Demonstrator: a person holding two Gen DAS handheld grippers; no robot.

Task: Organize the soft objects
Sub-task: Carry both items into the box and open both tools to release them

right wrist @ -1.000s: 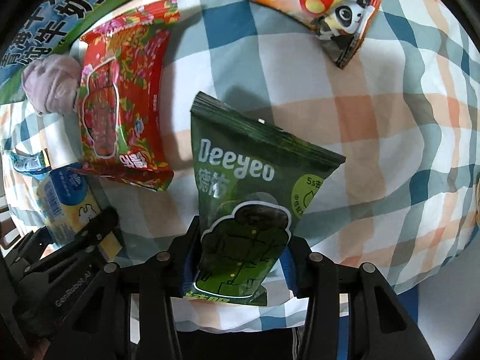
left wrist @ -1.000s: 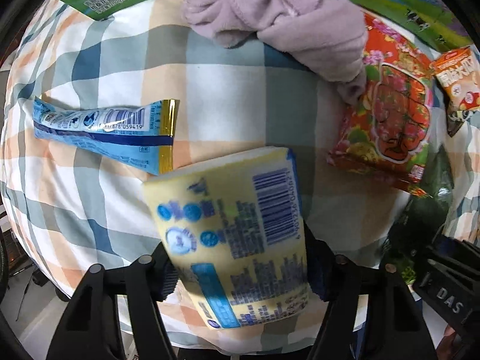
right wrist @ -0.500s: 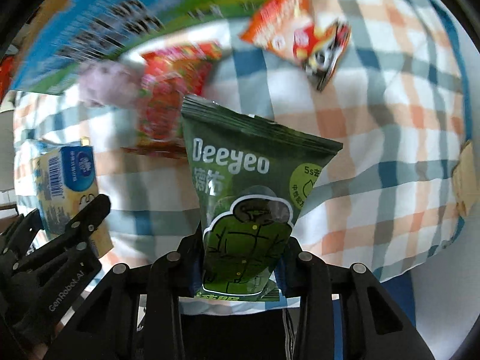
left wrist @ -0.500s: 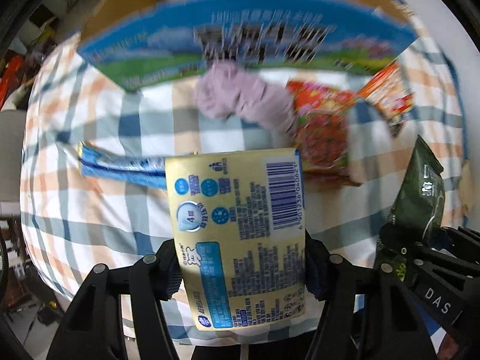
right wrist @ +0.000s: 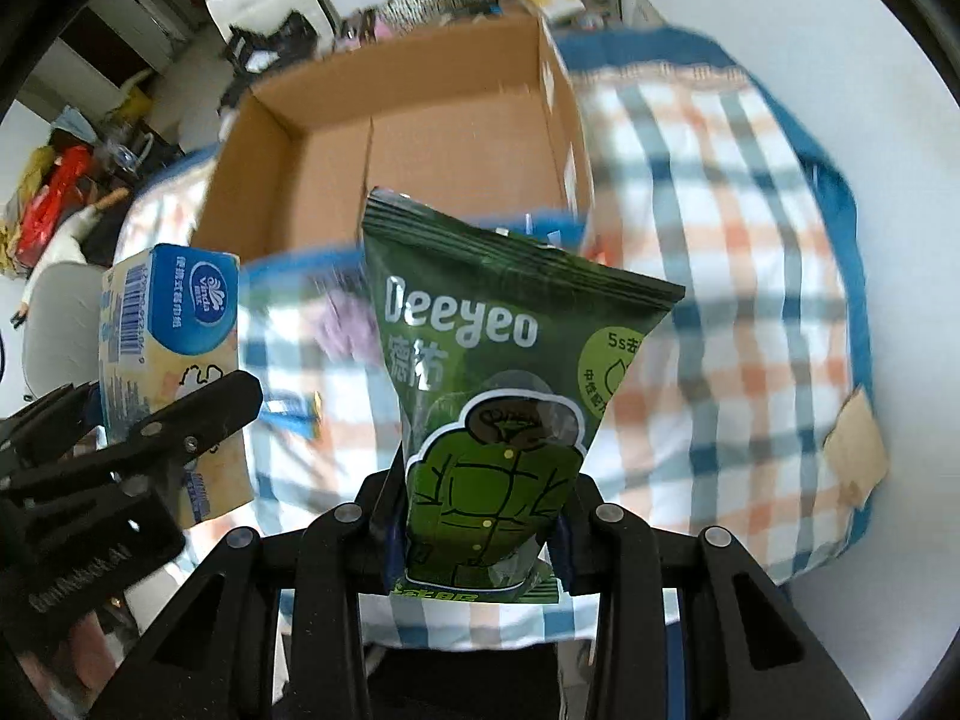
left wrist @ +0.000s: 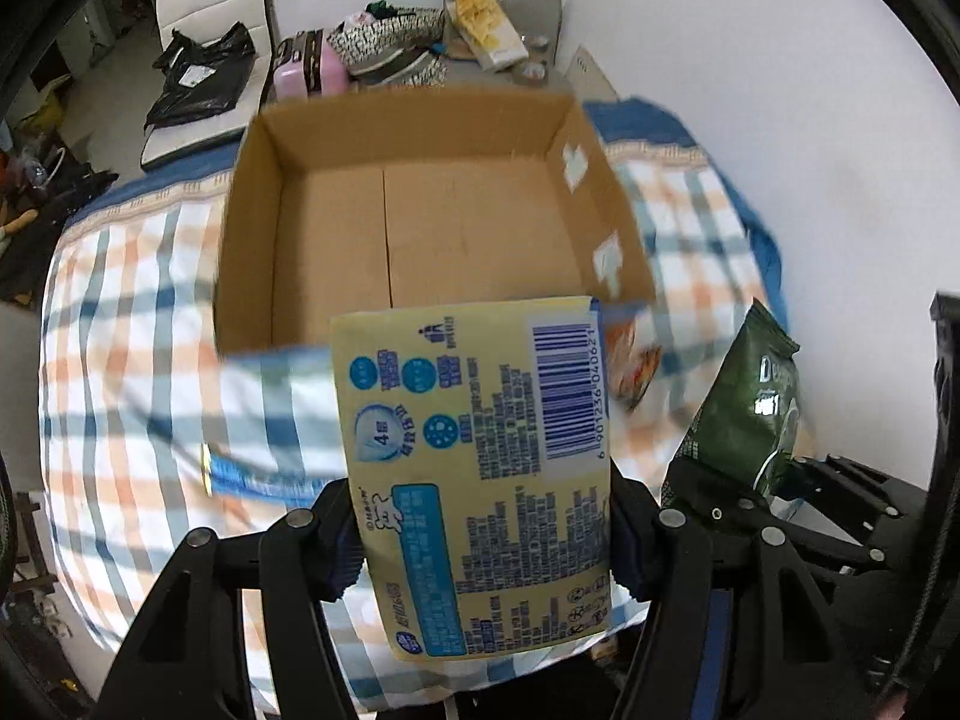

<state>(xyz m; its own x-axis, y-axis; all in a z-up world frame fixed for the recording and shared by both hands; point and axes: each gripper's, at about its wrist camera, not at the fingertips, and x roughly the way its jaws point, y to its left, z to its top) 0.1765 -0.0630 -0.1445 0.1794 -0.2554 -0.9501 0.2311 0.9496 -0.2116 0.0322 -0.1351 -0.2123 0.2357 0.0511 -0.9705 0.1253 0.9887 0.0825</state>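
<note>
My left gripper point(left wrist: 480, 546) is shut on a yellow tissue pack point(left wrist: 480, 468) with a barcode, held up in the air in front of an open cardboard box point(left wrist: 420, 222). My right gripper point(right wrist: 480, 540) is shut on a dark green Deeyeo pouch point(right wrist: 492, 384), also lifted, facing the same box point(right wrist: 420, 144). The pouch shows at the right of the left wrist view point(left wrist: 744, 414). The tissue pack shows at the left of the right wrist view point(right wrist: 168, 360). The box inside looks bare.
The box stands on a plaid blue, orange and white bedcover point(left wrist: 120, 360). A purple cloth point(right wrist: 342, 324), a blue wrapper point(left wrist: 258, 474) and an orange snack bag point(left wrist: 630, 360) lie blurred on it. A white wall point(left wrist: 750, 60) is at right, cluttered chairs point(left wrist: 384, 42) behind.
Both grippers have risen and tilted up with their packs. The view has gone from the items on the bedcover to the open box and the room behind.
</note>
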